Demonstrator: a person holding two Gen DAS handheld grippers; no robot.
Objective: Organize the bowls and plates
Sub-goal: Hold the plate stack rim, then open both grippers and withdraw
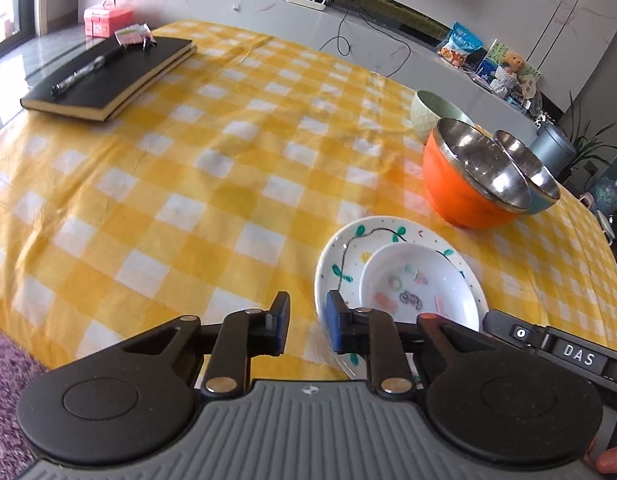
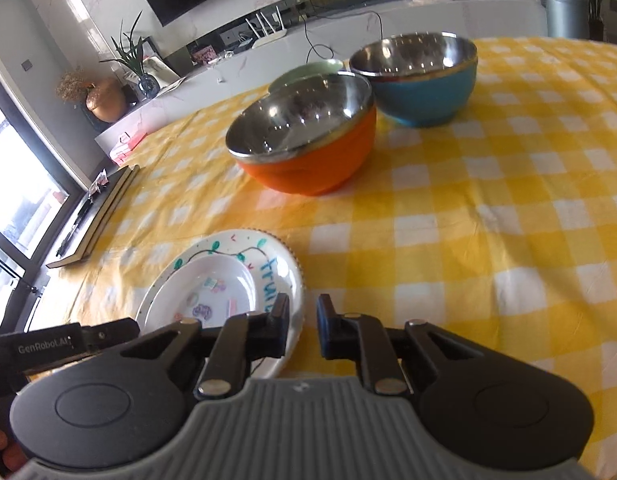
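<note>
Plates: small dish (image 1: pixel 418 284) nests on painted plate (image 1: pixel 348 248) at my left gripper's (image 1: pixel 307 322) one o'clock; right gripper (image 2: pixel 303 328) sits just beside its rim, probably nearer. Both grippers gape, empty.

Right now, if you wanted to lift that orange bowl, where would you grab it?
Probably by the rim. The orange bowl stands upright and open, too wide to straddle, so one finger would go inside its steel lining and one outside. I'd come from above on the near side, with the right gripper, since the blue bowl and green bowl crowd the far side.
</note>
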